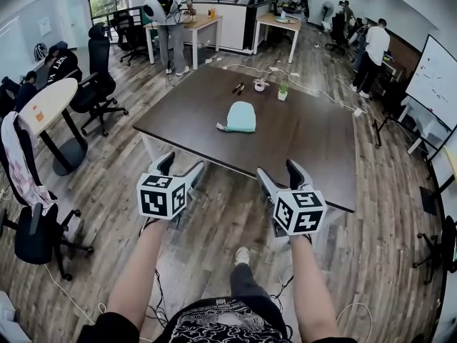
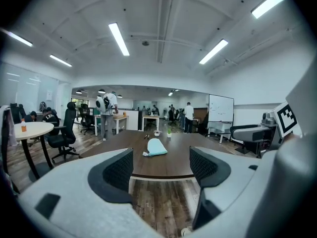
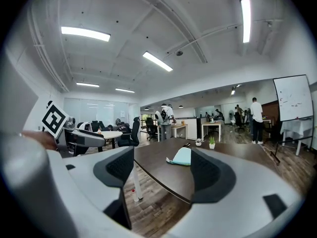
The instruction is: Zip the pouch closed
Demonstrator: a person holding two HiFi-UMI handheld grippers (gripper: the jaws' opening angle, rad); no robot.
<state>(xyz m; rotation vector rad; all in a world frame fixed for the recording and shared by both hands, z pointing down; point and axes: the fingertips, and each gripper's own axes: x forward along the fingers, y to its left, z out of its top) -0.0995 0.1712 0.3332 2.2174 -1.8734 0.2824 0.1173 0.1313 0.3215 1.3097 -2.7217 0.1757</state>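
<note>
A light teal pouch (image 1: 240, 116) lies flat on the dark brown table (image 1: 307, 141), a white tag at its left end. The left gripper view shows the pouch (image 2: 156, 147) far ahead, and so does the right gripper view, as a teal shape (image 3: 181, 156) beyond the jaws. My left gripper (image 1: 181, 170) is open and empty, held over the floor short of the table's near edge. My right gripper (image 1: 281, 174) is open and empty too, beside it at the same distance. Neither one touches the pouch.
At the table's far end stand a small potted plant (image 1: 283, 91), a white cup (image 1: 260, 85) and a dark pen-like thing (image 1: 238, 88). Office chairs (image 1: 100, 84) and a round white table (image 1: 46, 106) stand at left. People stand at desks (image 1: 196, 27) behind. A whiteboard (image 1: 437, 81) is at right.
</note>
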